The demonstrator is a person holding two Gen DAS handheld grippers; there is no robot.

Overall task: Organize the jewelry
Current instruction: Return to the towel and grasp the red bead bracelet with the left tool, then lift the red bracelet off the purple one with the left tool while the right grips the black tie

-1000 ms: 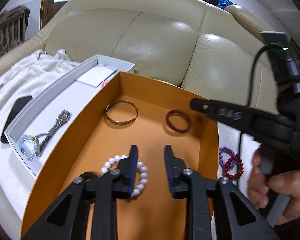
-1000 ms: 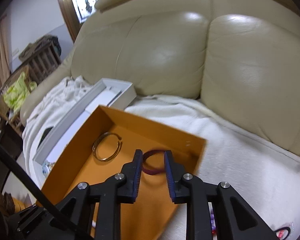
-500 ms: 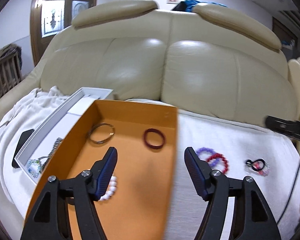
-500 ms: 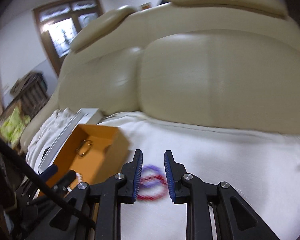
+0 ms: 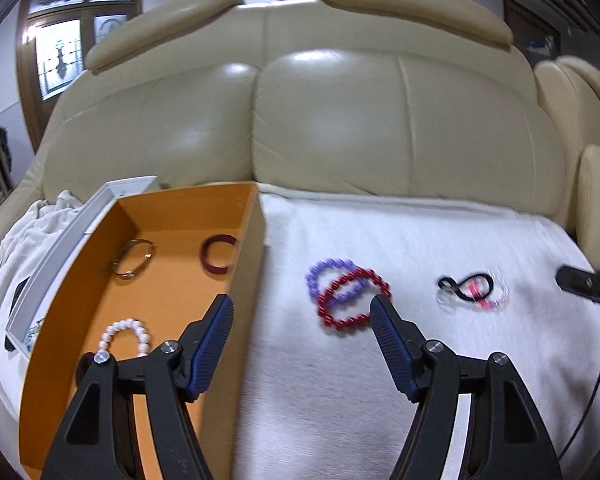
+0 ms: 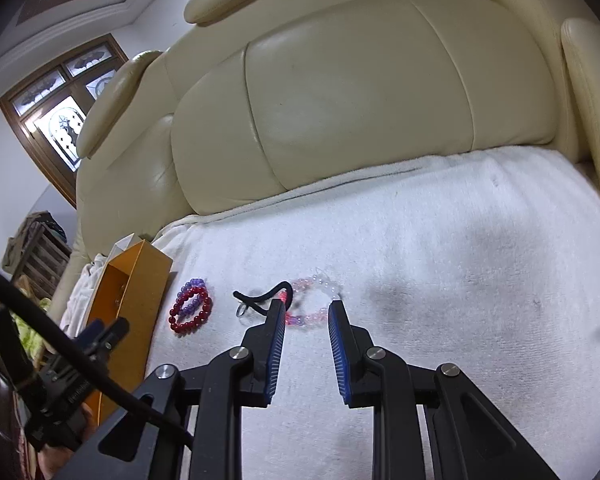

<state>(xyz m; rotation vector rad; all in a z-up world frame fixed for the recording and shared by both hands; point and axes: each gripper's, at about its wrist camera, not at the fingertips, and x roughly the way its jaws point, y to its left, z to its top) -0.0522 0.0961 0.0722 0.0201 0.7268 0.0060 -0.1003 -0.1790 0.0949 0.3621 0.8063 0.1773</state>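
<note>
Bracelets [image 5: 348, 294] beside unlabelled orange box [image 5: 244, 320]

Orange box [image 5: 148, 216] holding a gold bangle [image 5: 132, 259], dark red bangle [image 5: 219, 255] and pearl bracelet [image 5: 125, 338]. On the white blanket [image 5: 380, 360]: overlapping red bead bracelet [image 5: 354, 298] and purple bead bracelet [image 5: 328, 280]; beside them, a black cord with clear-pink beads [image 5: 472, 290].

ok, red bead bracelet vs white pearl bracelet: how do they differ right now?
The red bead bracelet lies on the white towel, outside the orange box; the white pearl bracelet lies inside that box. The red one overlaps a purple bead bracelet; the pearl one lies alone. Both are round-beaded loops lying flat, neither held.
</note>
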